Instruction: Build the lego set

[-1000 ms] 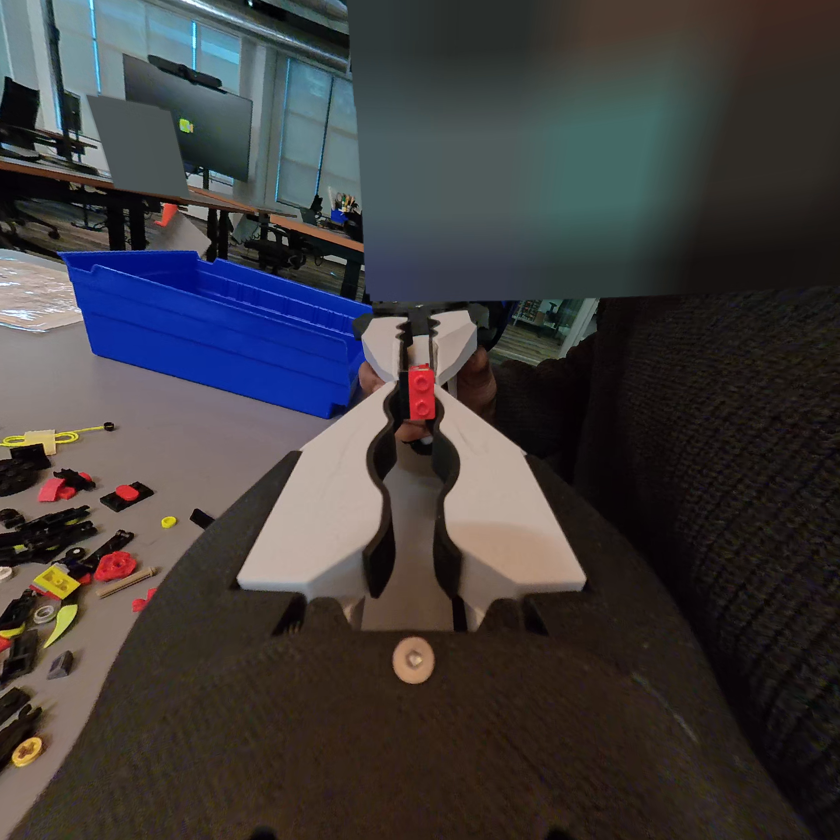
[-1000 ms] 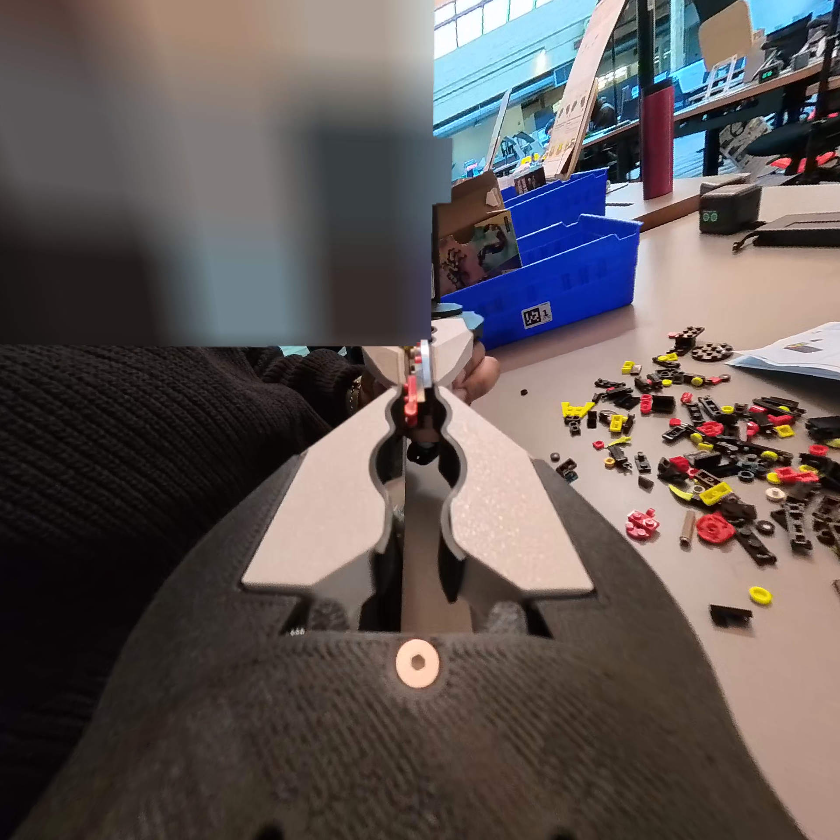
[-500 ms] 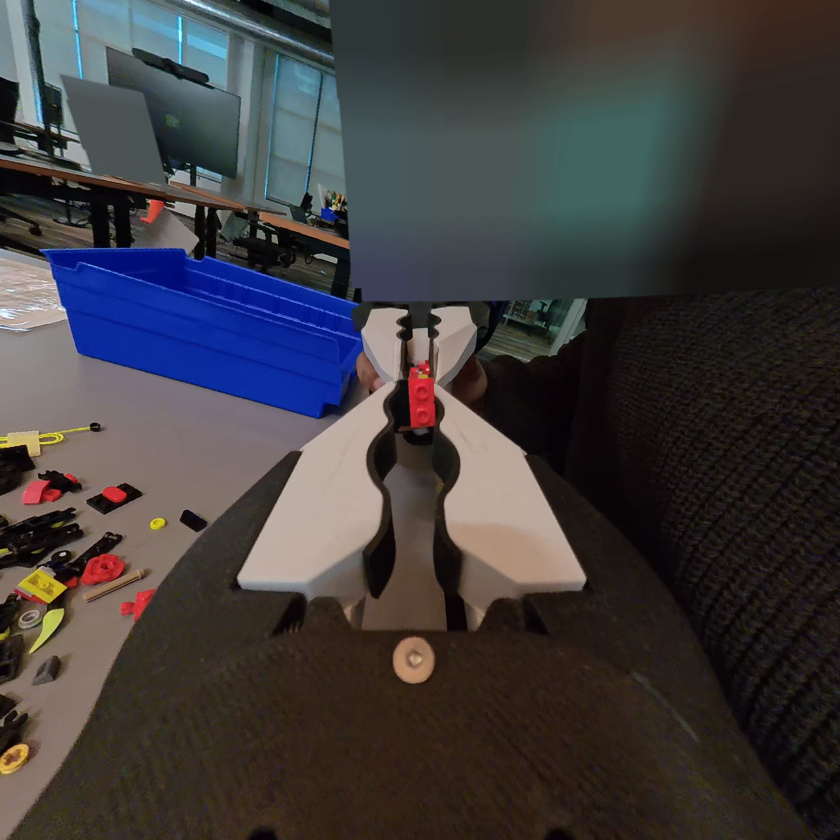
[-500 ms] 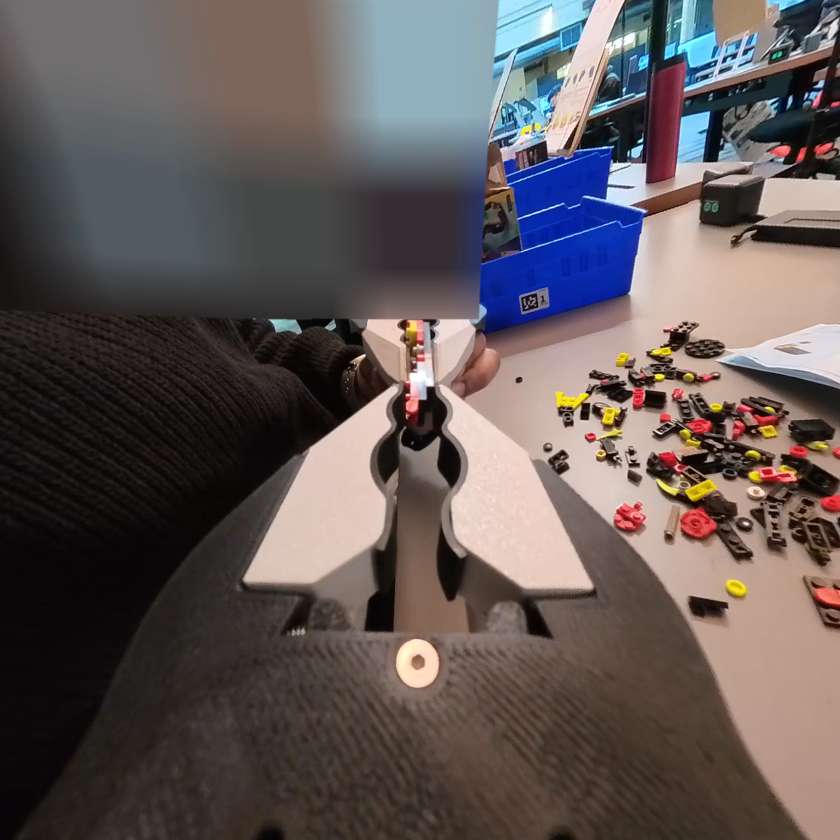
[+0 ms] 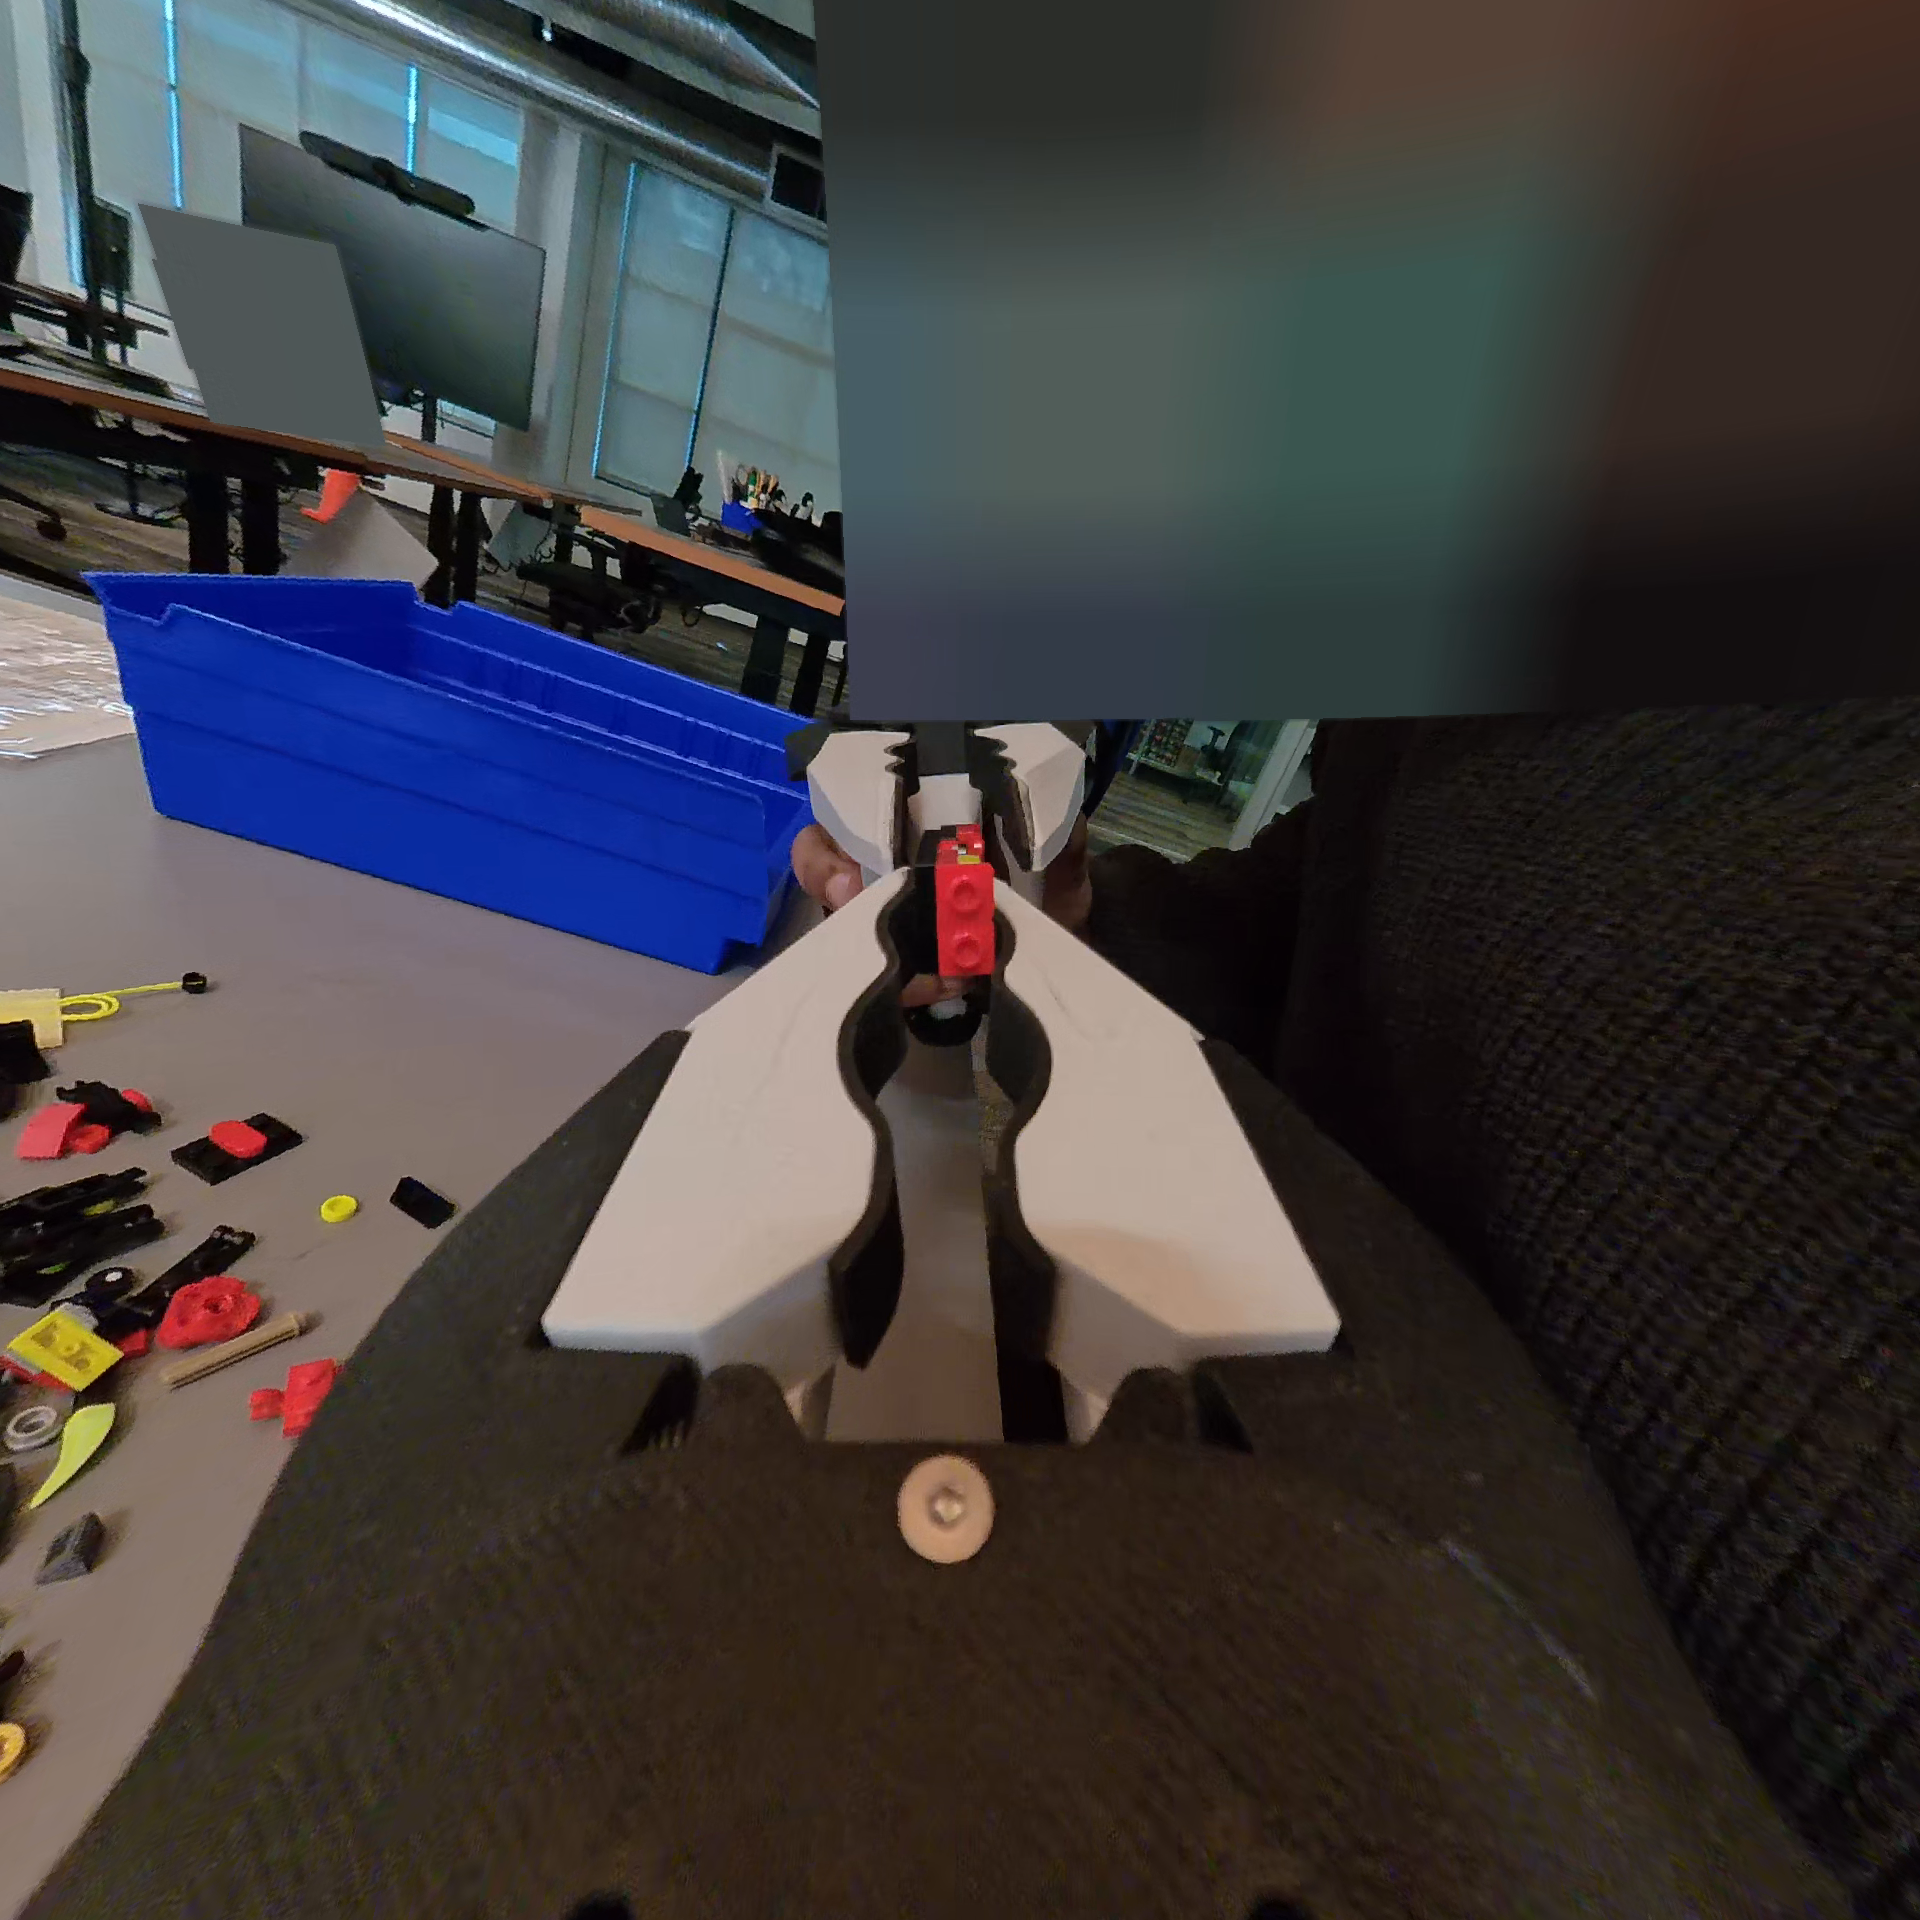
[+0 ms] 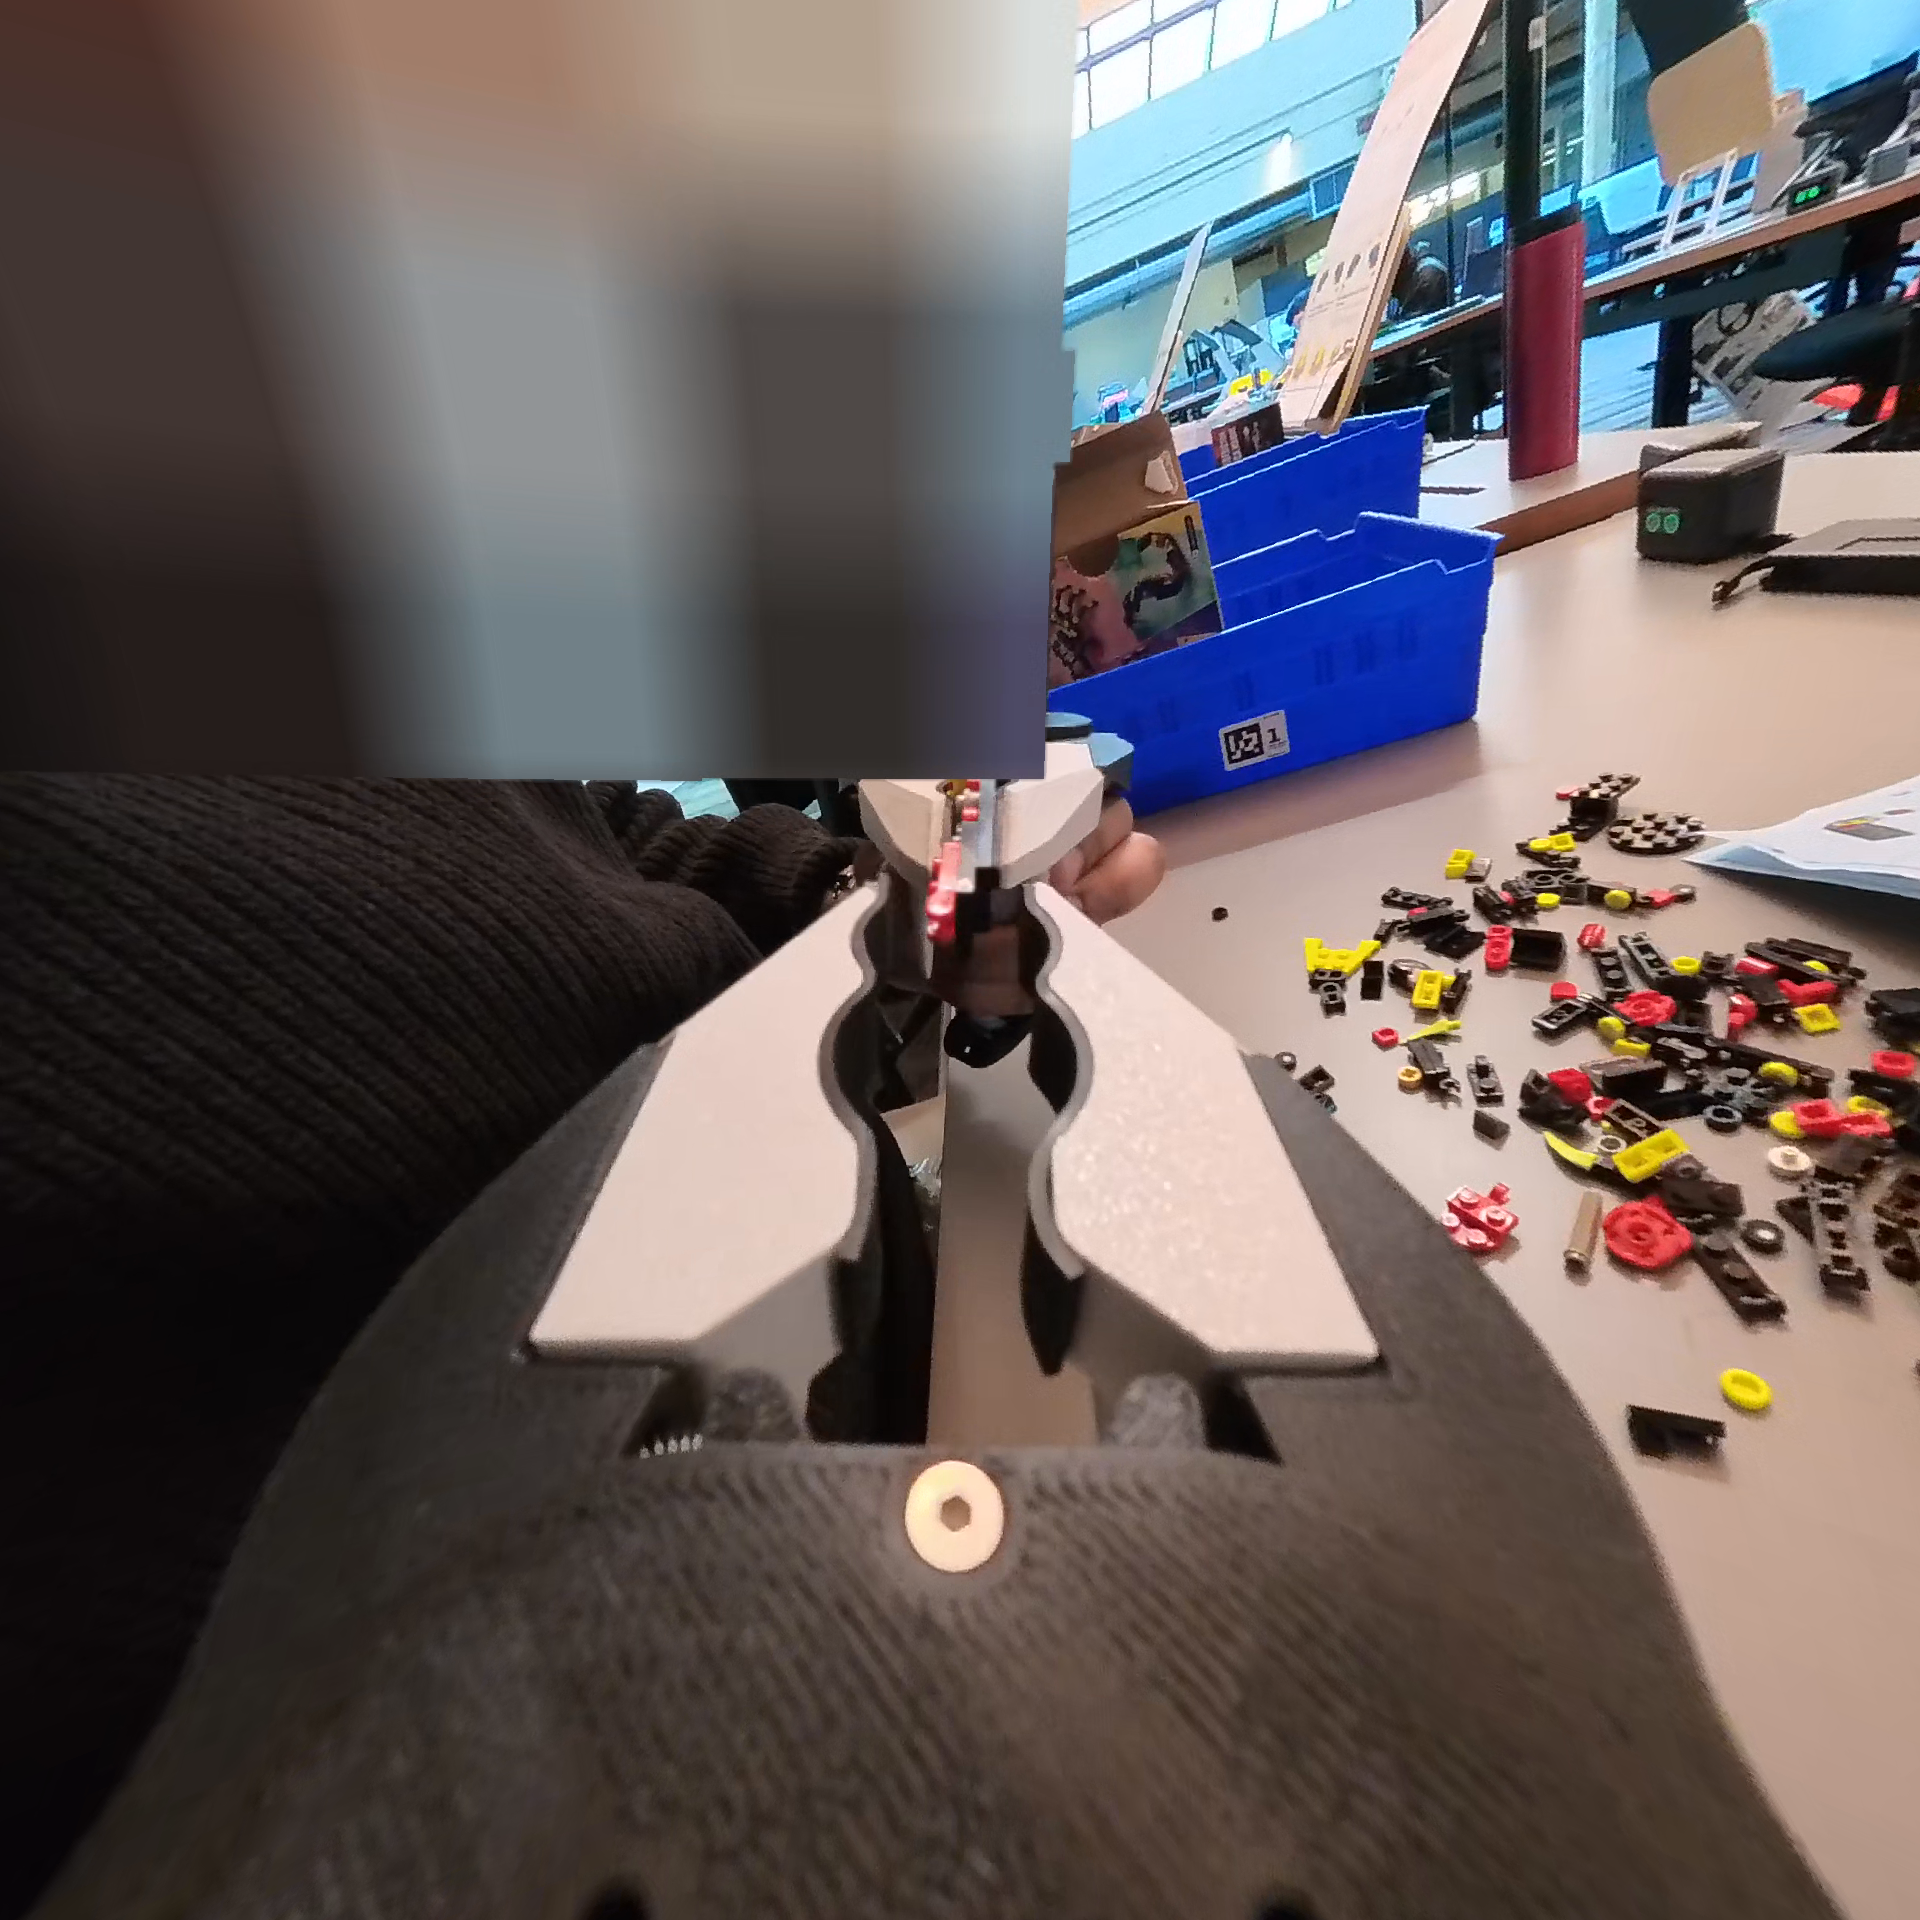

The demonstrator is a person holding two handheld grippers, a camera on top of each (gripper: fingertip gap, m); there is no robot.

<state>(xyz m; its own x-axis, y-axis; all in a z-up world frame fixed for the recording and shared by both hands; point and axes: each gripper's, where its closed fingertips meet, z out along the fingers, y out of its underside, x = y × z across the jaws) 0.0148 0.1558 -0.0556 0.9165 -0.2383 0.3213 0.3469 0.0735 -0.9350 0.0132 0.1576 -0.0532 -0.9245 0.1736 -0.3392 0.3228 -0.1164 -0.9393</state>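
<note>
Left tongs (image 5: 951,920): you've got them clamped on the red lego piece (image 5: 962,920), tip to tip with right tongs (image 6: 951,914).
Right tongs: clamped on the same build.
Desk (image 6: 1558,727): loose bricks (image 6: 1662,1039) beside right tongs; blue bin (image 5: 436,748) beyond left tongs.

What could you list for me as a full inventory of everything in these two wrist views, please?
Red brick: one, red, clamped at the left gripper's tips, held above the table.
Loose pieces: many, black, red, yellow, scattered on the table.
Bins: at least three, blue, on the table behind the pieces.
Paper sheet: one, pale blue, far right table edge.
Bottle: one, dark red, far desk.
Table: grey.
Left gripper: shut on the brick.
Right gripper: meets the left tip to tip; whether it is closed is unclear.
</note>
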